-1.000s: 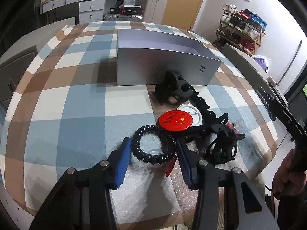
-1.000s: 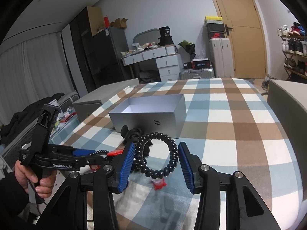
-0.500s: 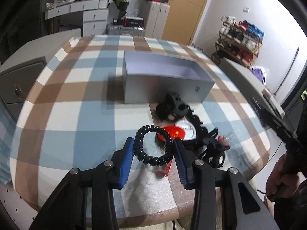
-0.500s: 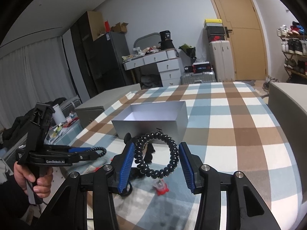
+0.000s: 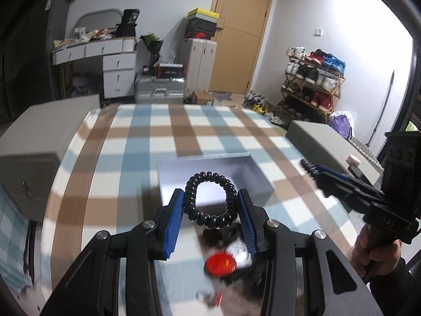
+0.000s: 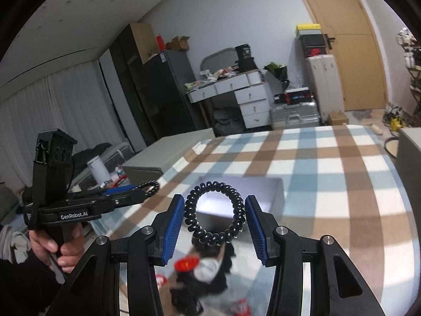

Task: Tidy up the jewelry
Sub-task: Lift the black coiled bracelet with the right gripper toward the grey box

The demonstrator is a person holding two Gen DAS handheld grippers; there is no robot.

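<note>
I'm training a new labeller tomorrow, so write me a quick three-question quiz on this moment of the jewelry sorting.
1. True or false: the left gripper is empty.
2. Which colour is the round badge lying on the table under the left gripper? A) green B) red C) yellow
3. Fill in: the ribbed pads of the right gripper are ____.

Key: 1. False: it is closed on a black spiral hair tie. 2. B. 3. blue.
</note>
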